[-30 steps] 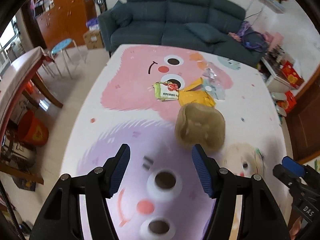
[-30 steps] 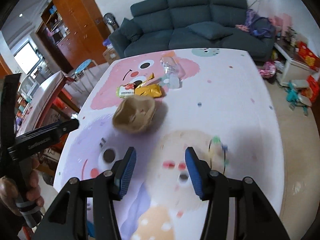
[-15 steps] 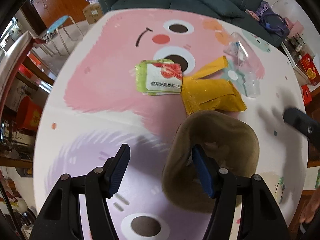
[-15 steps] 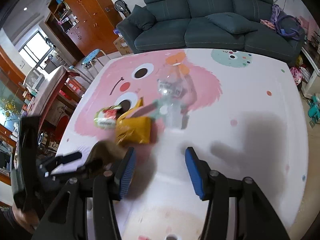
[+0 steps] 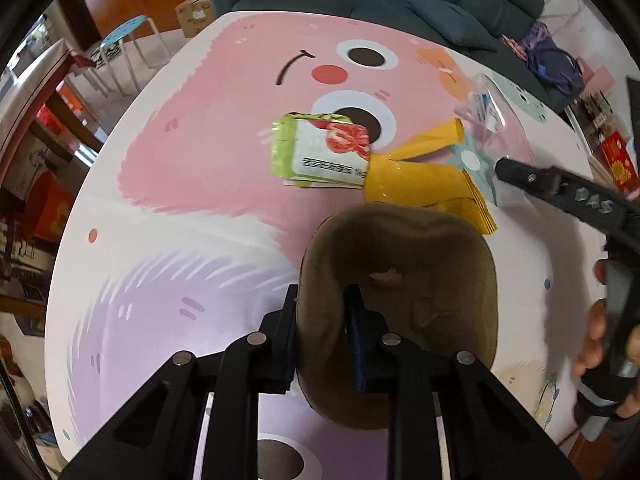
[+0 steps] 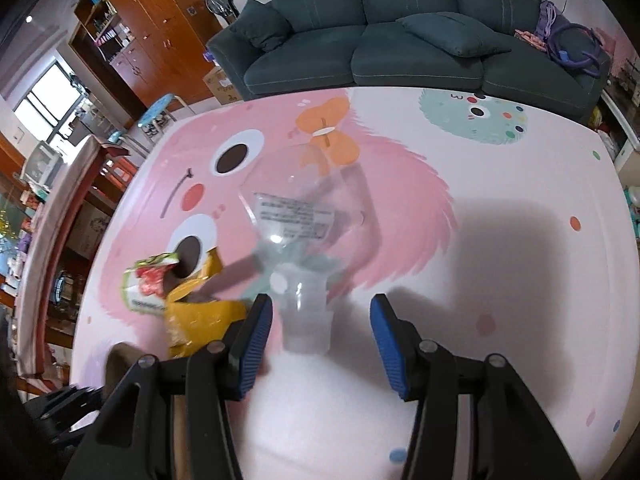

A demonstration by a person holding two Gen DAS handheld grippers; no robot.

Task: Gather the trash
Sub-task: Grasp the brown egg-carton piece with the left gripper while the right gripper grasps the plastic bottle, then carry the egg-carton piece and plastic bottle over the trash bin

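A brown paper bag point(image 5: 404, 304) stands open on the cartoon-print table point(image 5: 192, 184). My left gripper point(image 5: 322, 334) is shut on the bag's near rim, one finger outside and one inside. Beyond it lie a green-and-white wrapper point(image 5: 320, 152), a yellow packet point(image 5: 424, 184) and a clear plastic bottle point(image 5: 492, 120). In the right wrist view my right gripper point(image 6: 320, 336) is open, its jaws either side of the neck of the clear bottle point(image 6: 304, 232), which lies on the table. The yellow packet point(image 6: 200, 320) and the green wrapper point(image 6: 146, 284) sit to its left.
A dark sofa point(image 6: 400, 28) stands past the table's far edge. A blue stool point(image 5: 128, 32) and wooden cabinets point(image 6: 152, 28) are at the far left. The right gripper's body point(image 5: 580, 200) and the hand holding it show at the right of the left wrist view.
My left gripper moved forward to the paper bag and shut on its rim. My right gripper moved forward across the table to the clear bottle and stayed open.
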